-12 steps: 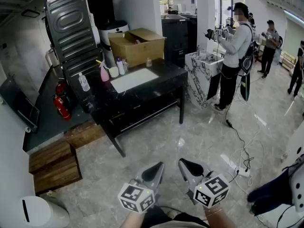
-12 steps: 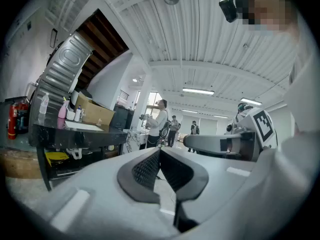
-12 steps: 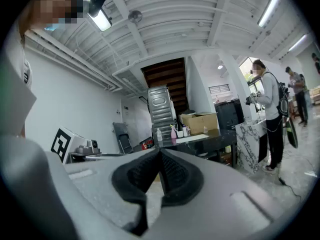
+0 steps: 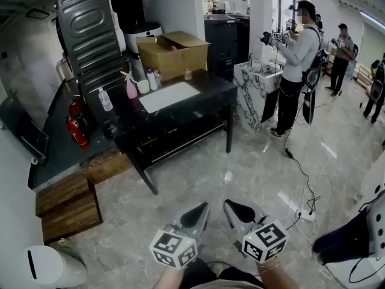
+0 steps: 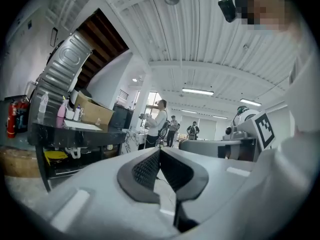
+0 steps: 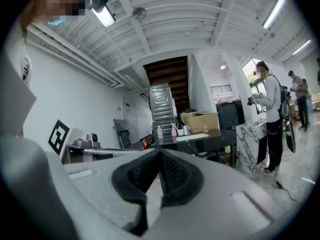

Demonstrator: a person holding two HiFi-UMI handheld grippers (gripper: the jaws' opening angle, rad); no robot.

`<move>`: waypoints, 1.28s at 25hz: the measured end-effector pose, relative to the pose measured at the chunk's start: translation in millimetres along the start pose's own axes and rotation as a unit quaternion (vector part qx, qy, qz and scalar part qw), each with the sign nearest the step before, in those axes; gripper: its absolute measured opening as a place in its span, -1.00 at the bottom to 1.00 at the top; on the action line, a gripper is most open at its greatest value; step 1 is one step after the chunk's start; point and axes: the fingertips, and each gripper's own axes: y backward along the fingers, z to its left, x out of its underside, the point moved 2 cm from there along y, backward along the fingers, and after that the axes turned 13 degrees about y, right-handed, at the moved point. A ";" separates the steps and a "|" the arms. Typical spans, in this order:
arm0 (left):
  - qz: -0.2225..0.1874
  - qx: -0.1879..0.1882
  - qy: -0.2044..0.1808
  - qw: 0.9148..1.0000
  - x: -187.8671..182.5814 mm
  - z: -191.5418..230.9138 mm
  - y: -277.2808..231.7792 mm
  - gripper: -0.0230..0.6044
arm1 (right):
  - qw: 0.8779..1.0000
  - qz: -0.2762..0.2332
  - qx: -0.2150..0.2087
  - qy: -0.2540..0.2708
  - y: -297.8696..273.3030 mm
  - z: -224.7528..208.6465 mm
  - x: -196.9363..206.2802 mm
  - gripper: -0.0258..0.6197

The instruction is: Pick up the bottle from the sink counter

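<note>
My left tongs (image 4: 197, 215) and right tongs (image 4: 236, 211) are both clenched on nothing. Each gripper view shows the ribbed pads pressed together with no object between them. I hold them low and side by side over the marble floor (image 4: 240, 161). Well ahead stands the black tabletop (image 4: 198, 110) with its pale sink inset (image 4: 169, 96). A clear bottle (image 4: 106, 100) stands near its left end. A pink spray bottle (image 4: 131, 88) and some smaller containers sit nearer the cardboard box (image 4: 173, 54), so I cannot tell for certain which bottle is meant. I judge that the reach has not yet begun. The next move calls for closing the gap to the tabletop, releasing one pair of tongs wide, and bringing them level around the bottle's body.
</note>
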 end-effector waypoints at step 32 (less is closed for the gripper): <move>0.013 0.056 -0.034 0.998 -84.6 110.4 -158.2 -0.91 | 0.998 -0.044 0.001 0.047 -165.7 -127.3 -36.9 -0.91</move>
